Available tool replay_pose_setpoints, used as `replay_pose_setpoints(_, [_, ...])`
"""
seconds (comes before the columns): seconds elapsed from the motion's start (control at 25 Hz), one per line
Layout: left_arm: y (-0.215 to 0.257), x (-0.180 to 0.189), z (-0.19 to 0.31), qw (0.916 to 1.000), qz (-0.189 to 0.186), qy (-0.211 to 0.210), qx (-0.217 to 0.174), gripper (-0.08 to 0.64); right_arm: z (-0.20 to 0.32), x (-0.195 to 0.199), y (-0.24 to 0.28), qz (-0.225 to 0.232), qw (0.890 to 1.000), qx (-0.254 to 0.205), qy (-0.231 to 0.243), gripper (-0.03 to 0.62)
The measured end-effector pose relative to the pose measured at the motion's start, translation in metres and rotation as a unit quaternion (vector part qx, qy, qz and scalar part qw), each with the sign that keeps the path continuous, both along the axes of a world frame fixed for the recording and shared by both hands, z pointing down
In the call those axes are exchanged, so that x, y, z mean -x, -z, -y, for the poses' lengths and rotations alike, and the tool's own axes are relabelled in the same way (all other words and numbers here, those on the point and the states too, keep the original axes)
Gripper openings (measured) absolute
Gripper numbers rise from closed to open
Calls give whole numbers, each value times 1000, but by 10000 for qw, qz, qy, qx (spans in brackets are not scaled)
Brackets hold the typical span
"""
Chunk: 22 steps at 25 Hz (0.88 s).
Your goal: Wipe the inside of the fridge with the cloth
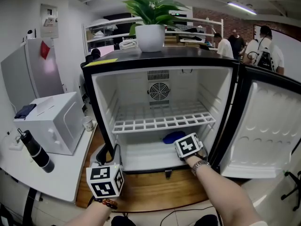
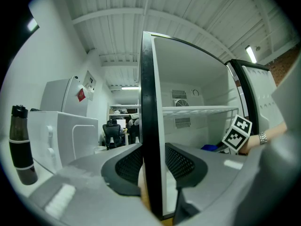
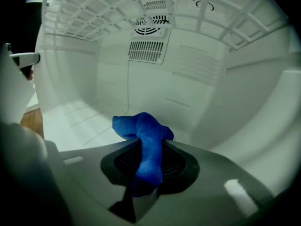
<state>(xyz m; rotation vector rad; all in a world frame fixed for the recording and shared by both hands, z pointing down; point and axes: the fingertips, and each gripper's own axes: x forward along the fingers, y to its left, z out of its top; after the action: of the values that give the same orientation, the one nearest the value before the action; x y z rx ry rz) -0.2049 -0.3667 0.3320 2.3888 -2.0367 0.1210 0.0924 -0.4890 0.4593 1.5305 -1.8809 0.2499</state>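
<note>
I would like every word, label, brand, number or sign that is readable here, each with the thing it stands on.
No word, brand or number is readable.
Yellow sticker on top of the fridge: no print can be made out.
Wall box: labels too small to read.
Cubes on the left gripper and right gripper: square black-and-white patterns only, no letters.
</note>
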Motion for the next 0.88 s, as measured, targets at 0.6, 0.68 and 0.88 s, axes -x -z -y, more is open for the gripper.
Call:
replay_pose_setpoints(0.6, [-1, -1, 0, 10000, -5, 8, 46, 140, -15, 50, 31, 1238, 9888, -572, 607, 95])
replay_pose_setpoints(0.68, [-1, -1, 0, 10000, -12, 1, 48, 140, -22, 62, 48, 1207, 9860, -844, 777, 95])
replay_pose_setpoints(0.88, [0, -2, 0, 10000, -23, -22, 60, 140, -54, 127, 73, 1387, 9730, -1047, 1519, 95])
